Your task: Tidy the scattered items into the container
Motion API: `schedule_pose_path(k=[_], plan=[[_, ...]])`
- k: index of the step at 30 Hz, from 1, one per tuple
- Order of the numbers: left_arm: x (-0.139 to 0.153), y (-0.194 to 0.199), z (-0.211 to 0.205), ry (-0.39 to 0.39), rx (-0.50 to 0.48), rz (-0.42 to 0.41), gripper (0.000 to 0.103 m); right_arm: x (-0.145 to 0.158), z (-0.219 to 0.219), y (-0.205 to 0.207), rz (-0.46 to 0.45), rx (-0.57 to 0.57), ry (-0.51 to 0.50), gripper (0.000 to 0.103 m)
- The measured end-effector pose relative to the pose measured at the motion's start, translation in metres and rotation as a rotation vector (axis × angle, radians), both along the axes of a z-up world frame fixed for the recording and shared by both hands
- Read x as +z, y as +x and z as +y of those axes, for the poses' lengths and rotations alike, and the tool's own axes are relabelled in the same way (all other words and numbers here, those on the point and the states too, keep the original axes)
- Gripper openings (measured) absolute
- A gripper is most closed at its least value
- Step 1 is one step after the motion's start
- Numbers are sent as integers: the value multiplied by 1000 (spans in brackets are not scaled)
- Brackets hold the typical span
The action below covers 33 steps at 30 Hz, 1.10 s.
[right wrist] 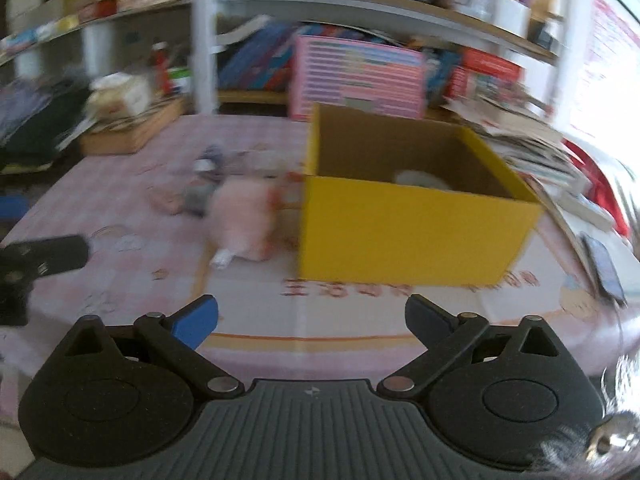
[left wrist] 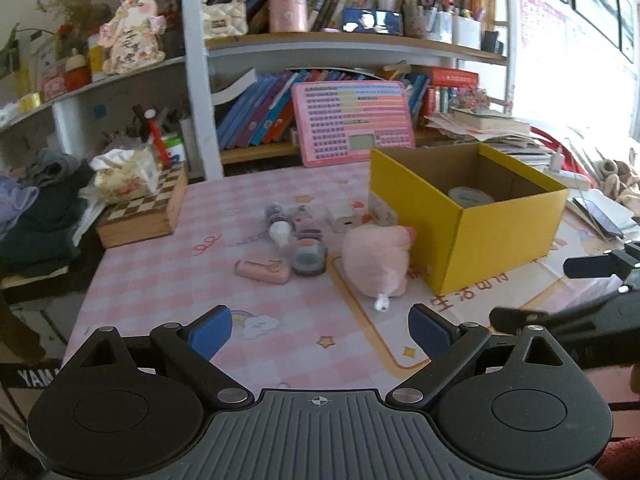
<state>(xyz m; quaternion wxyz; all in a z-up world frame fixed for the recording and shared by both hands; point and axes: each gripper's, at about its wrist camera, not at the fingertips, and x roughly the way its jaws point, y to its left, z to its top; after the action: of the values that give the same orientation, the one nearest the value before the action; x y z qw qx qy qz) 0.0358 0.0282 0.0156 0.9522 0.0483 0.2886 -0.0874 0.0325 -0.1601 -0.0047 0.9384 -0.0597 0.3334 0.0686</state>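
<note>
Pink checked tablecloth (left wrist: 168, 280) before crowded bookshelves (left wrist: 352, 46), yellow box (left wrist: 472, 216) holding tape roll (left wrist: 470, 196), pink plush (left wrist: 378, 260) touching its corner, small items (left wrist: 288, 248) beside, chessboard box (left wrist: 144, 212) left, left gripper (left wrist: 320, 330) and right gripper (right wrist: 312, 322) both spread wide, empty.

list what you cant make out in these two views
- Yellow box contents: both views show only a pale round thing at the bottom; the near wall hides the rest.
- Right wrist view: motion blur smears the small items beside the pink plush; none can be identified.
- Small white box: left wrist view, partly hidden behind the plush; its print is too small to read.
- Shelf book titles: too small.
</note>
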Motion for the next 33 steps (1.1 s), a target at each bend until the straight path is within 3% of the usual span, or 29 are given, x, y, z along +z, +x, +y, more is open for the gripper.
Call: schedule_pose_path(k=[3, 5, 12, 17, 26, 33], plan=[[-1, 2, 6, -8, 22, 10, 97, 1, 13, 0, -3, 84, -5, 95], [-3, 4, 9, -10, 32, 20, 97, 0, 19, 1, 0, 125, -9, 85], [-7, 9, 14, -17, 57, 45, 97, -1, 30, 9, 5, 186, -28, 68], [-9, 20, 16, -16, 73, 50, 97, -5, 43, 20, -6, 217, -75, 47], [-6, 55, 29, 8, 75, 36, 97, -13, 70, 57, -4, 235, -104, 46], [-20, 96, 35, 13, -15, 75, 96, -29, 87, 82, 55, 121, -73, 45]])
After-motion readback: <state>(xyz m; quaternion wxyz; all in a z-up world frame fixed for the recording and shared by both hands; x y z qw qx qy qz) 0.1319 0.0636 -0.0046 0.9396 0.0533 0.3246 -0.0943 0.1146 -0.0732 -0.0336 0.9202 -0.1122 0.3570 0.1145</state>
